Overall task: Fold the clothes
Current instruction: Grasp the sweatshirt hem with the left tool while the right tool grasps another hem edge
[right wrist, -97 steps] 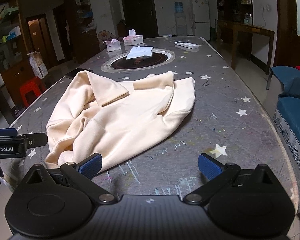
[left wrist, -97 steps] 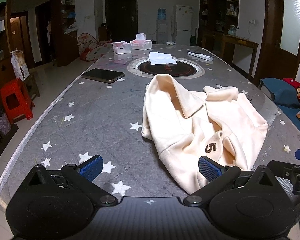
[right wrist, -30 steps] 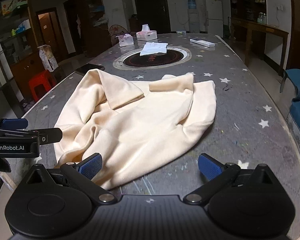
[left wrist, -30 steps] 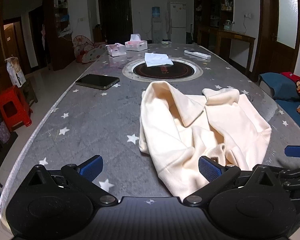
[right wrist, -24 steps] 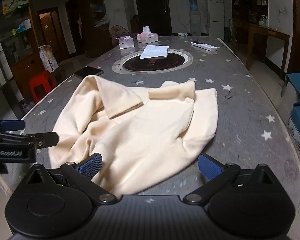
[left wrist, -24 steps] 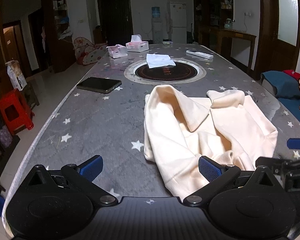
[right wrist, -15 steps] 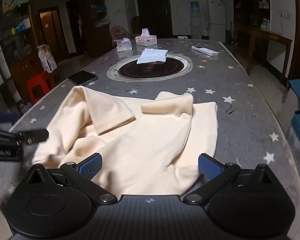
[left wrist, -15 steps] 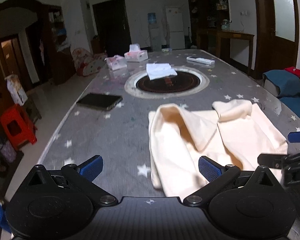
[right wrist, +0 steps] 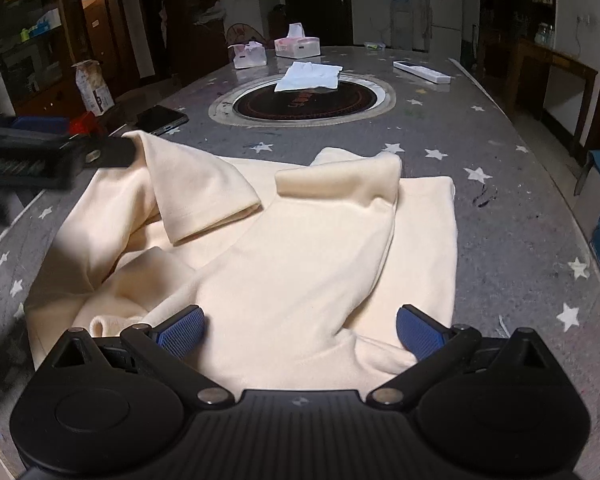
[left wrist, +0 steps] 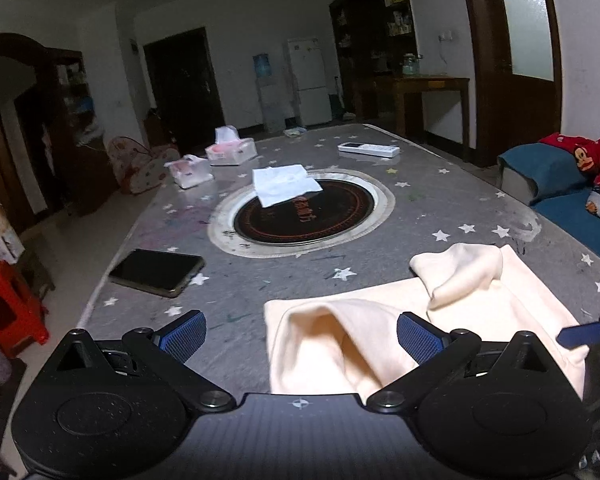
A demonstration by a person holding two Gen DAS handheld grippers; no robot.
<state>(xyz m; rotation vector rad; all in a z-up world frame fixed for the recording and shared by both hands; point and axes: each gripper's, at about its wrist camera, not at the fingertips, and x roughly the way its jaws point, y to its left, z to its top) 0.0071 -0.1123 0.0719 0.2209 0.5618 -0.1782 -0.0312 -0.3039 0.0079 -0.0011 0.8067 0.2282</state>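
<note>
I saw the crumpled cream cotton garment (right wrist: 300,240) lying on the grey star-patterned table (right wrist: 520,220), at its near edge. My right gripper (right wrist: 298,330) stood wide above the near hem, holding nothing. My left gripper (left wrist: 298,332) was also wide, over the left corner. A black phone (left wrist: 156,266) lay well apart.
</note>
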